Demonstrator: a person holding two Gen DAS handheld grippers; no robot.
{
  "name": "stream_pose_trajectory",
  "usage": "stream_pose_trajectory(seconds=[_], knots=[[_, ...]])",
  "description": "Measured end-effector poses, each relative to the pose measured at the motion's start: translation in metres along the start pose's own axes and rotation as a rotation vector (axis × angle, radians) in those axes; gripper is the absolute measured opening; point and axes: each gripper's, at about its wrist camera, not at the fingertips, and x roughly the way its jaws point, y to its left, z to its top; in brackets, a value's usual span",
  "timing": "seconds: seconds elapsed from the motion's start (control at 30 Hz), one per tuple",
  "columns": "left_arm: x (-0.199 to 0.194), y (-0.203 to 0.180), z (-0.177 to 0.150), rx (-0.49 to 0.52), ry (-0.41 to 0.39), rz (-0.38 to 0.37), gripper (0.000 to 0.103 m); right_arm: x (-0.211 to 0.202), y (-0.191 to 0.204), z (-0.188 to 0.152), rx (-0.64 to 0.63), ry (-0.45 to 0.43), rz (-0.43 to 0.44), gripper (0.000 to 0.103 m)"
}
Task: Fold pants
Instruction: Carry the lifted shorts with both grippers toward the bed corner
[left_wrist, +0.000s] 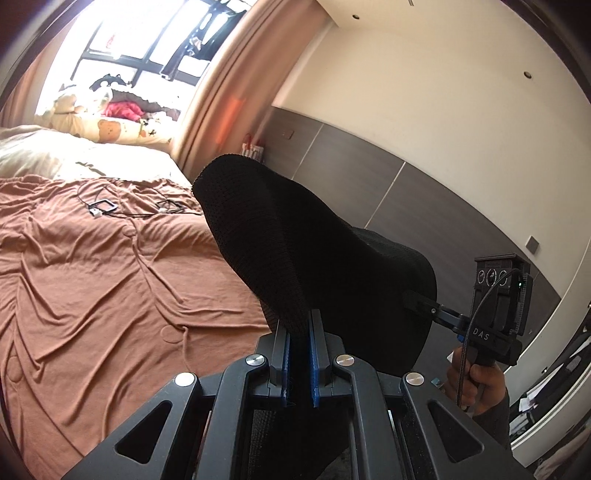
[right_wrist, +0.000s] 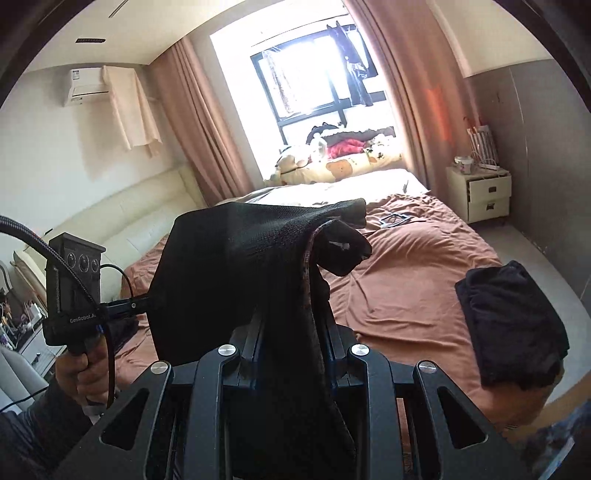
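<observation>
Black mesh pants (left_wrist: 303, 243) hang in the air above the bed, stretched between both grippers. My left gripper (left_wrist: 298, 332) is shut on one edge of the pants; its blue pads pinch the cloth. My right gripper (right_wrist: 291, 332) is shut on the other edge, and the cloth (right_wrist: 243, 258) drapes over its fingers and hides the tips. Each gripper shows in the other's view, the right gripper (left_wrist: 417, 304) and the left gripper (right_wrist: 142, 302), each clamped to the pants' side.
A bed with a rumpled brown sheet (left_wrist: 92, 277) lies below. A folded black garment (right_wrist: 513, 325) sits near the bed's right edge. Cables and small frames (left_wrist: 107, 206) lie mid-bed. Pillows and plush toys (right_wrist: 332, 162) are by the window. A white nightstand (right_wrist: 487, 195) stands at the right.
</observation>
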Motion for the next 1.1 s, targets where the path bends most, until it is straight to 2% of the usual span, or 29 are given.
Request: stream_pose_trajectory(seconds=[0.2, 0.5, 0.67, 0.9, 1.1], knots=[[0.049, -0.033, 0.002, 0.040, 0.035, -0.056, 0.009, -0.039, -0.003, -0.001, -0.018, -0.020, -0.080, 0.022], [0.124, -0.075, 0.013, 0.088, 0.078, -0.127, 0.009, -0.067, 0.001, -0.003, -0.025, -0.052, -0.181, 0.021], [0.173, -0.091, 0.022, 0.117, 0.111, -0.161, 0.009, -0.063, -0.004, 0.000, -0.013, -0.063, -0.237, 0.021], [0.239, -0.092, 0.028, 0.158, 0.142, -0.196, 0.009, -0.051, -0.008, 0.001, 0.007, -0.064, -0.323, 0.021], [0.292, -0.082, 0.029, 0.150, 0.181, -0.221, 0.009, -0.031, -0.004, 0.000, 0.028, -0.053, -0.393, 0.021]])
